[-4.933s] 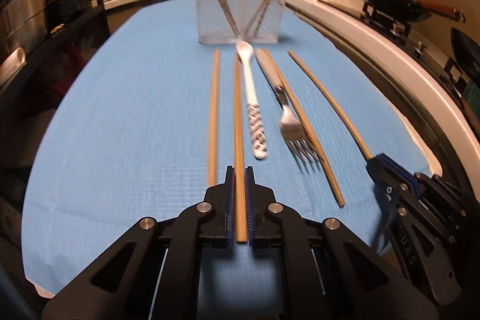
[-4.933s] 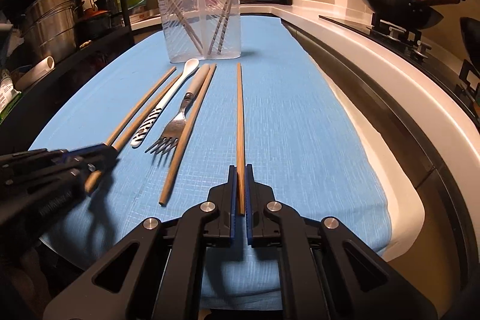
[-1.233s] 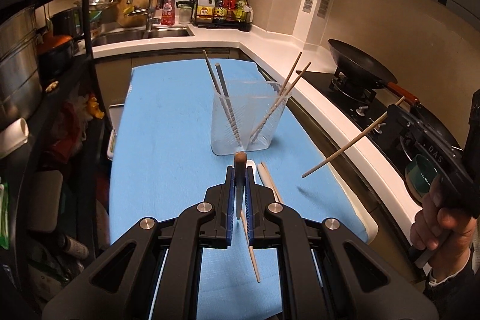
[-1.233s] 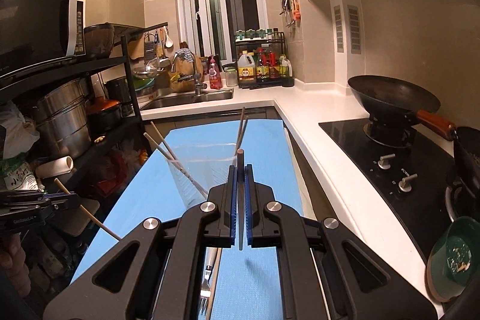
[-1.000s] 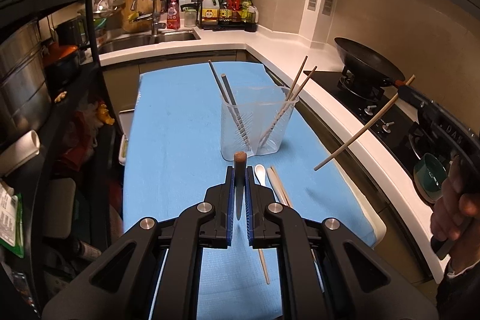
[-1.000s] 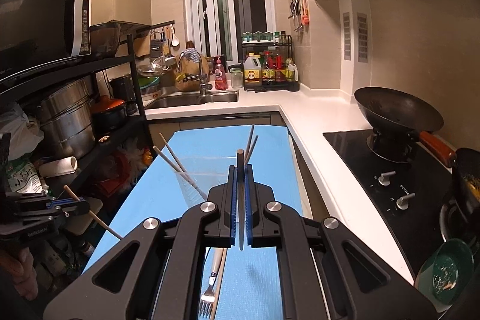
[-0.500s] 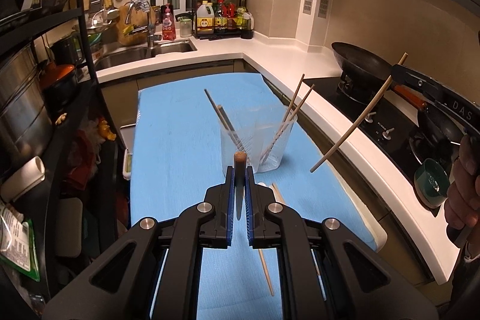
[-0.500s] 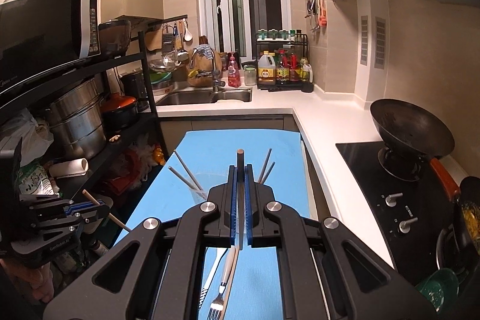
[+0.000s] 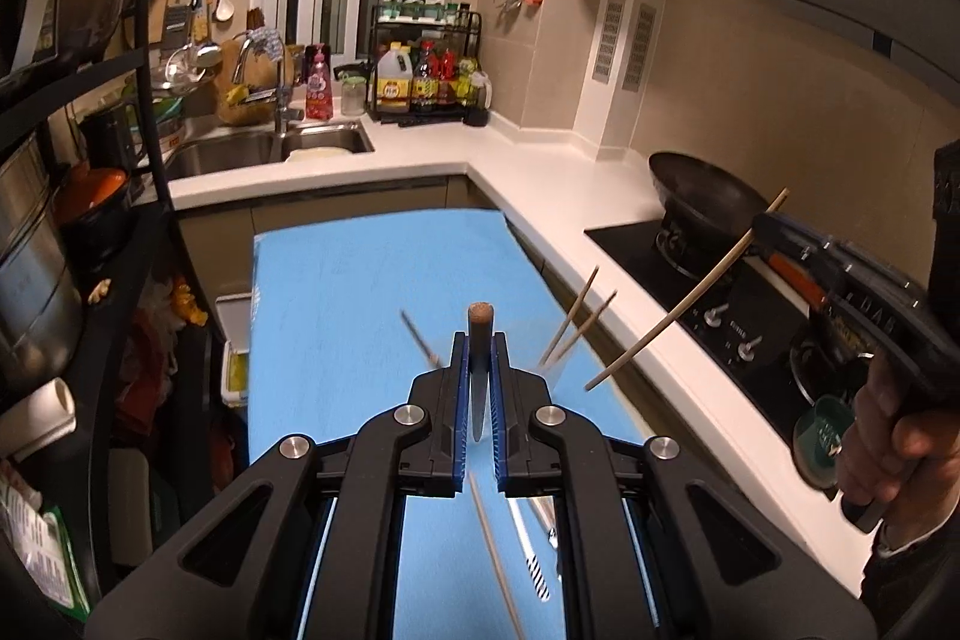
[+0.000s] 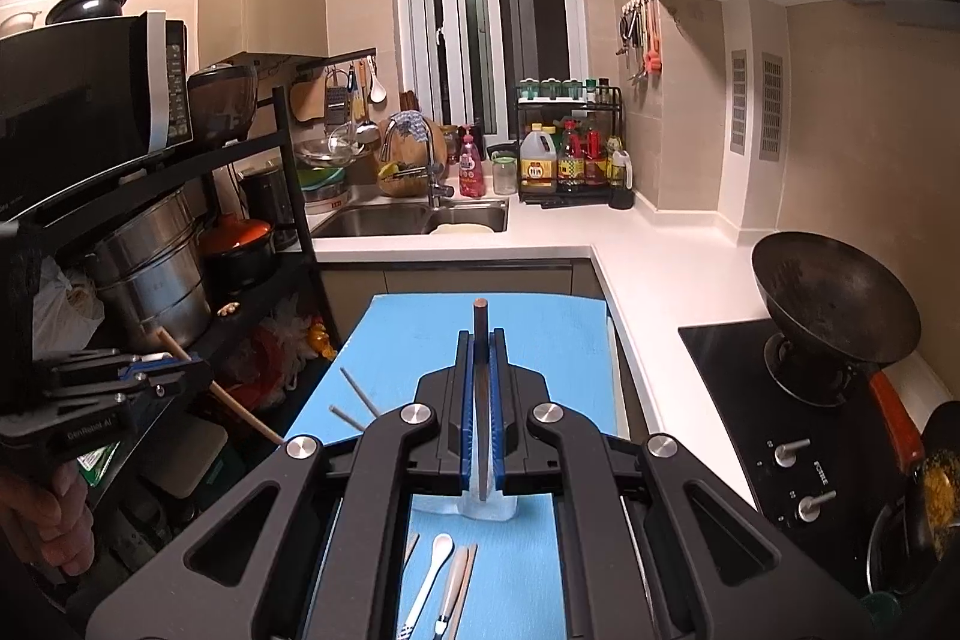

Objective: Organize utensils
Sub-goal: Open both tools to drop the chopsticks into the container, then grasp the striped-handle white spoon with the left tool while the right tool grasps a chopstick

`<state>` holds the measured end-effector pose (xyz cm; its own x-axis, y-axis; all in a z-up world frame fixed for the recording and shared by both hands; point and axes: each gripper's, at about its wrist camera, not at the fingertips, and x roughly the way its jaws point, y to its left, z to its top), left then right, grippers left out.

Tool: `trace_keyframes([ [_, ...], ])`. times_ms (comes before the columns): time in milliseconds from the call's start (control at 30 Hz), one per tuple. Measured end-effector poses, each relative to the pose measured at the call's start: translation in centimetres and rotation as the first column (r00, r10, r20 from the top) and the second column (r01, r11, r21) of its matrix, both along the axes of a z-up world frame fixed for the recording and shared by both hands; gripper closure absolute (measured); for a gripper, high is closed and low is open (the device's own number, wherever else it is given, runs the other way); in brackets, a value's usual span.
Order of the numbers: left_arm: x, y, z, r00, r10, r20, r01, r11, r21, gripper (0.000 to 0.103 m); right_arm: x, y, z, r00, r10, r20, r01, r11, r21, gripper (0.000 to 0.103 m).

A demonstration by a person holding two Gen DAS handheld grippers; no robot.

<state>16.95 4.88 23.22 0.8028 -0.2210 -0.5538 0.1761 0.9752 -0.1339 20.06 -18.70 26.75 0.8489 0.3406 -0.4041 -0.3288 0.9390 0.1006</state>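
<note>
Both grippers are raised high above the blue mat. My left gripper is shut on a wooden chopstick that points at the camera. My right gripper is shut on another wooden chopstick. The right gripper with its chopstick shows in the left wrist view; the left gripper shows in the right wrist view. The clear cup is mostly hidden below the jaws; chopstick tips stick out of it. A white spoon, a fork and chopsticks lie on the mat.
A black wok sits on the stove to the right. A white counter runs along the right, with a sink and bottle rack at the back. A black shelf with steel pots stands on the left.
Both grippers have lifted their chopsticks off the mat and risen higher. The cup has slid down under the jaws in both views and is now mostly hidden.
</note>
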Motion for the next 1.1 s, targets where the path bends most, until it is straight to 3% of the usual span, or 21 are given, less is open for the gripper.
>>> trace_keyframes([
  [167, 2.5, -1.3, 2.2, 0.998, -0.016, 0.057, 0.014, 1.000, 0.025, 0.097, 1.9, 1.2, 0.3, 1.000, 0.008, 0.024, -0.008, 1.000, -0.012, 0.098],
  [267, 4.9, -2.1, 2.2, 0.998, -0.026, 0.051, 0.023, 0.998, 0.051, 0.097, 3.5, 1.9, -0.4, 1.000, 0.011, 0.028, -0.011, 1.000, -0.027, 0.098],
  [533, 12.5, -4.2, -3.9, 0.991, -0.032, -0.130, 0.053, 0.986, 0.157, 0.097, 8.2, 2.8, -5.2, 0.999, 0.012, -0.046, -0.014, 0.999, -0.038, 0.098],
  [700, 14.7, -4.6, -6.7, 0.978, -0.048, -0.202, 0.079, 0.986, 0.146, 0.096, 9.8, 2.2, -7.8, 0.994, 0.010, -0.107, -0.013, 1.000, -0.024, 0.096],
  [733, 14.8, -4.7, -6.9, 0.975, -0.058, -0.214, 0.089, 0.986, 0.138, 0.095, 9.8, 2.1, -7.9, 0.993, 0.009, -0.115, -0.012, 1.000, -0.022, 0.089],
  [833, 13.6, -4.7, -5.6, 0.979, -0.104, -0.175, 0.122, 0.988, 0.096, 0.070, 8.7, 1.0, -7.2, 0.995, 0.000, -0.101, 0.000, 1.000, 0.005, 0.070],
  [967, 10.4, -4.3, -2.9, 0.990, -0.112, -0.087, 0.118, 0.991, 0.068, 0.070, 5.8, -0.3, -5.9, 0.998, -0.002, -0.062, 0.004, 0.999, 0.045, 0.069],
  [1100, 5.4, -4.2, -2.3, 0.996, -0.091, -0.016, 0.092, 0.993, 0.071, 0.070, 1.0, -1.7, -5.9, 1.000, -0.012, -0.020, 0.014, 0.995, 0.095, 0.069],
])
